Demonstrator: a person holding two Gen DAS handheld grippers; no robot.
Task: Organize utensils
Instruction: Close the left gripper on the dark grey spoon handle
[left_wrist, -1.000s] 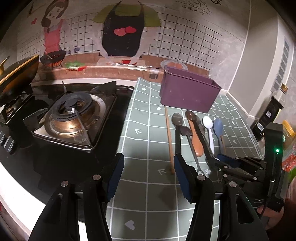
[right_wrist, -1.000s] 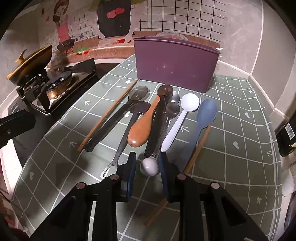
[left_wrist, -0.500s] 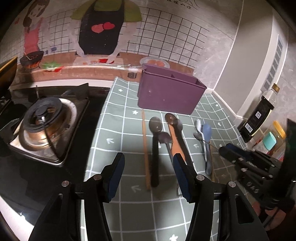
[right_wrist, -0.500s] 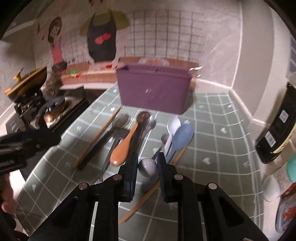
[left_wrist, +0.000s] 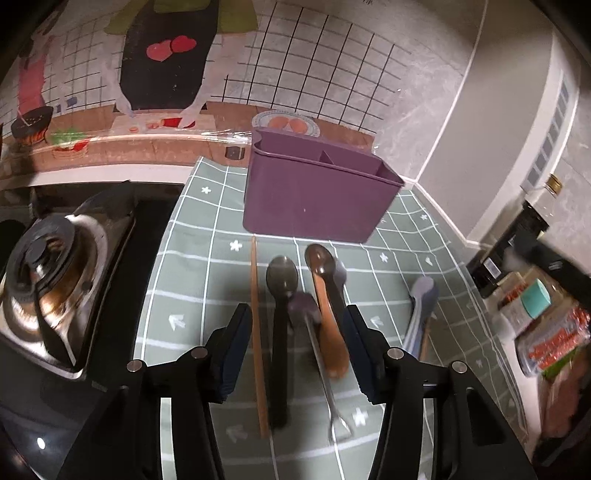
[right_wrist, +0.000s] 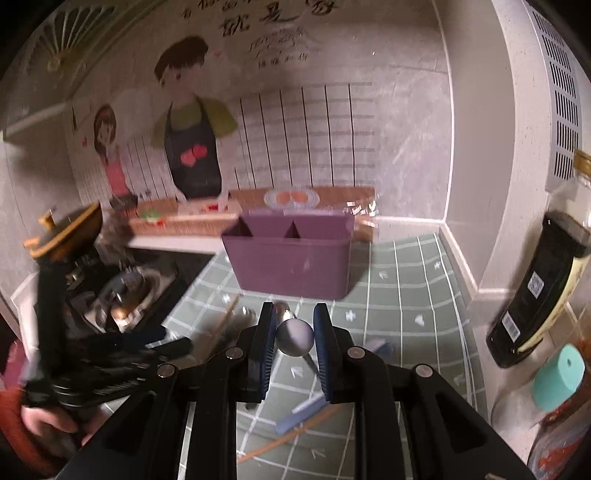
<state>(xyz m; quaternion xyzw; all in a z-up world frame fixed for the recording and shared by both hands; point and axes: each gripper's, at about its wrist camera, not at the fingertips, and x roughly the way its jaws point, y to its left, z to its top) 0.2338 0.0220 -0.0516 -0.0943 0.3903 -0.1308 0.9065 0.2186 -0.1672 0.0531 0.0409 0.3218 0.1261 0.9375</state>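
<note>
Right wrist view: the right gripper (right_wrist: 294, 338) has its jaws closed on the rounded metal end of a steel utensil (right_wrist: 294, 336), which is lifted off the surface (right_wrist: 402, 295) and pointed toward the purple utensil caddy (right_wrist: 291, 264). The rest of the utensil is hidden behind the jaws, so its type cannot be told. The caddy stands upright at the back of the green checked mat, its divided compartments visible at the rim. Below the gripper, a blue spoon (right_wrist: 301, 415) and a thin wooden stick (right_wrist: 284, 439) lie on the mat. A dark bottle (right_wrist: 539, 291) and a teal-capped container (right_wrist: 559, 376) stand to the right.

Left wrist view: the left gripper (left_wrist: 295, 349) hovers with its jaws wide apart and nothing between them, over a row of utensils lying lengthwise in front of the caddy (left_wrist: 317, 195). From left to right these are a wooden chopstick (left_wrist: 257, 332), a dark-handled spoon (left_wrist: 280, 332), a slim metal utensil (left_wrist: 325, 373) and a wooden spoon (left_wrist: 327, 314). The blue spoon (left_wrist: 421, 306) lies well apart to the right. A gas burner (left_wrist: 51, 273) sits to the left of the mat.
</note>
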